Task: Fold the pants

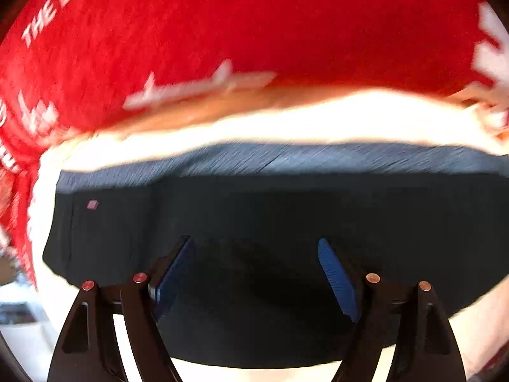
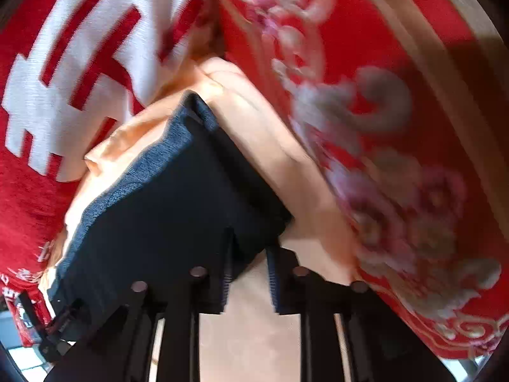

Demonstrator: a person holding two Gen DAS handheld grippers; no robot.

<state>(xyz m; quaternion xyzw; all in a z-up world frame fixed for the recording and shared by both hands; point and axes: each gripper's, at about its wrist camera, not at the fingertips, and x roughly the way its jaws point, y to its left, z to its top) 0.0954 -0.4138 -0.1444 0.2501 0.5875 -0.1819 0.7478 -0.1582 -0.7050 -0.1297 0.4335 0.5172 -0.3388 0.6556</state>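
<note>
Lying flat on a pale peach cloth [image 1: 286, 117], the dark navy pants [image 1: 254, 222] look folded into a thick block with a lighter blue edge. The left claw [image 1: 256, 273] is spread wide over the pants and holds nothing. The right claw [image 2: 248, 273] is open a little, right at the pants' corner [image 2: 273, 222]. Under the cloth is a red blanket [image 1: 222, 25] with white letters and flowers. Everything looks blurry.
</note>
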